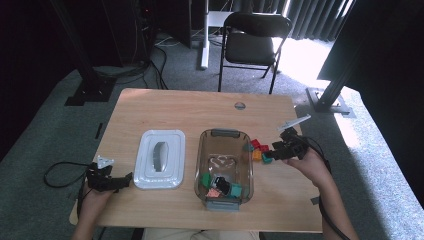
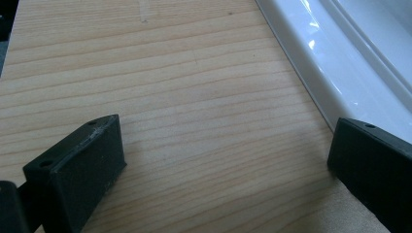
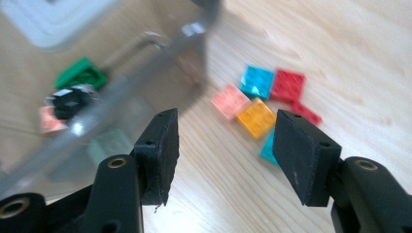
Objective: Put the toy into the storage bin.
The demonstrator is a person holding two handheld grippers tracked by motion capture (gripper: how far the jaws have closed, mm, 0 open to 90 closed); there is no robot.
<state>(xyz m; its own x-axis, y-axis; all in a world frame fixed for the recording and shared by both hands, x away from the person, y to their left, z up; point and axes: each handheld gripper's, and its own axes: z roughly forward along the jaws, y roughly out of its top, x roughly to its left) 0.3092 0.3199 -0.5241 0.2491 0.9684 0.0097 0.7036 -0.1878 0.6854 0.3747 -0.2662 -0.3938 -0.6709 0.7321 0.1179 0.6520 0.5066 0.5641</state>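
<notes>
A clear plastic container [image 1: 225,150] stands mid-table with green, black, pink and teal bricks [image 1: 220,186] in its near end. Just right of it lies a cluster of loose bricks [image 1: 257,149]: in the right gripper view a blue one [image 3: 257,81], a red one [image 3: 288,85], a pink one [image 3: 230,101] and an orange one [image 3: 256,118]. My right gripper [image 1: 268,155] [image 3: 226,122] hovers low over this cluster, open, nothing between its jaws. My left gripper [image 1: 127,179] [image 2: 223,141] rests open on the wood beside the white lid [image 1: 160,159].
The white lid's rim [image 2: 330,63] lies right by the left gripper's far jaw. The container wall [image 3: 145,73] stands close to the right gripper's left jaw. Bare table [image 1: 190,110] stretches behind both. A black chair [image 1: 252,40] stands beyond the table.
</notes>
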